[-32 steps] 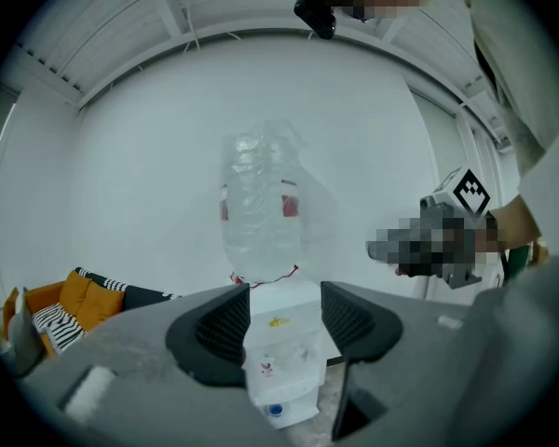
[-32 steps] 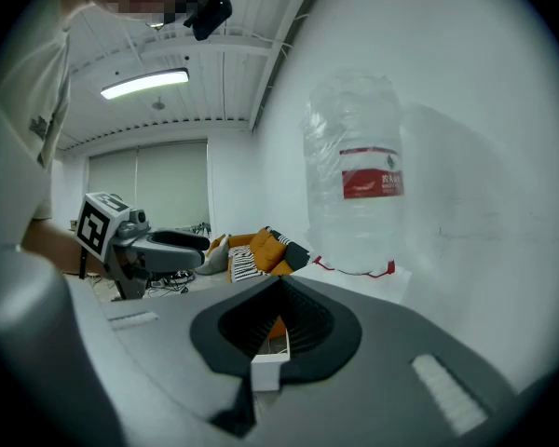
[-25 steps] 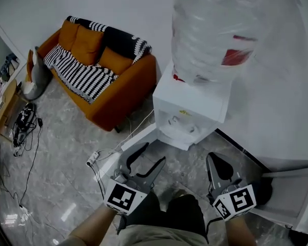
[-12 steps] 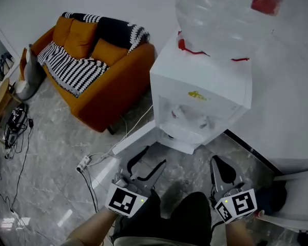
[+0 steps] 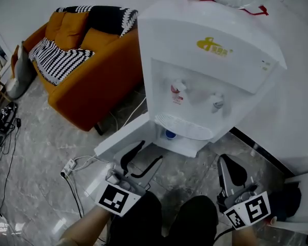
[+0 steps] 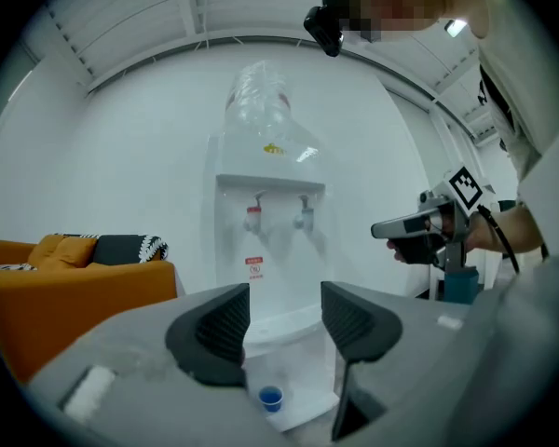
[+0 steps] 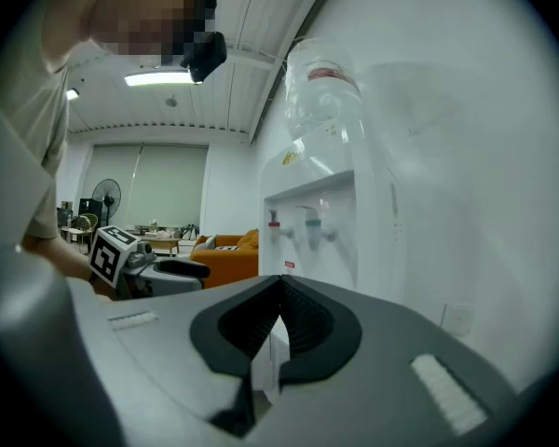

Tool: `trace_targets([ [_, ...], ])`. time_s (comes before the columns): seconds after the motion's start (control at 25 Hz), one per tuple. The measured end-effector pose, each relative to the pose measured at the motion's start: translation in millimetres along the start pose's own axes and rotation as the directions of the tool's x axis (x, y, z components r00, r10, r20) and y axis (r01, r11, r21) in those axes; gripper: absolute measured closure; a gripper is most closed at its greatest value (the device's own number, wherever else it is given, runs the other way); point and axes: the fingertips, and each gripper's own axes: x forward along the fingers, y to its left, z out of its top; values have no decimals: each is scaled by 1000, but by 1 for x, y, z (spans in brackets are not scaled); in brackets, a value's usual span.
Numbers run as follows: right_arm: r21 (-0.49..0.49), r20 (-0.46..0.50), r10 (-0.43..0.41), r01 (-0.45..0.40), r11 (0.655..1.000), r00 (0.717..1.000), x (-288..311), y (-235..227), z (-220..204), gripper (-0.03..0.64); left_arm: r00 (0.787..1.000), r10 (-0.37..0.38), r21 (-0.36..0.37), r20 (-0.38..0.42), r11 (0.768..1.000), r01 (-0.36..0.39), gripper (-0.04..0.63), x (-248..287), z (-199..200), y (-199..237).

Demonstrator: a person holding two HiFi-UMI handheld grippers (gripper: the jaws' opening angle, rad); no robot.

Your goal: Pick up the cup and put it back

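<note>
A small blue cup stands in the open recess at the foot of the white water dispenser, below its red and blue taps. My left gripper is open and empty, held low in front of the dispenser, a short way short of the cup. In the left gripper view the cup shows low between the spread jaws of that gripper. My right gripper is shut with nothing in it, to the right of the dispenser's base; its jaws meet at the tips.
An orange sofa with a black-and-white striped throw stands left of the dispenser. A white power strip and cables lie on the grey marble floor by my left gripper. A white wall runs behind and to the right.
The head view has dropped, so the dispenser's front, taps and the blue cup have come into sight. Both grippers stay low in front of it, the left still open, the right still shut.
</note>
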Motion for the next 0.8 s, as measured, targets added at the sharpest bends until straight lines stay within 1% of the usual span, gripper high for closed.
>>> trace_targets([
  [0.16, -38, 23, -8, 9, 999, 1000, 1, -9, -39, 614, 1000, -18, 35, 10, 999, 18, 357, 13, -42, -2],
  [0.32, -67, 13, -5, 6, 998, 1000, 2, -16, -79, 614, 999, -47, -5, 13, 999, 47, 357, 21, -76, -3],
  [0.48, -79, 4, -14, 14, 997, 1000, 10, -25, -117, 614, 997, -72, 60, 3, 996, 72, 357, 34, -108, -1],
  [0.6, -49, 19, -11, 12, 999, 1000, 20, -27, -130, 614, 993, -115, 87, -1, 990, 114, 357, 46, -122, 1],
  [0.68, -54, 34, 12, -10, 998, 999, 26, -26, -133, 614, 991, -136, 97, 12, 986, 135, 357, 56, -126, 4],
  [0.8, -76, 30, 44, -42, 996, 999, 29, -25, -144, 614, 986, -163, 97, 31, 983, 159, 357, 67, -136, 2],
])
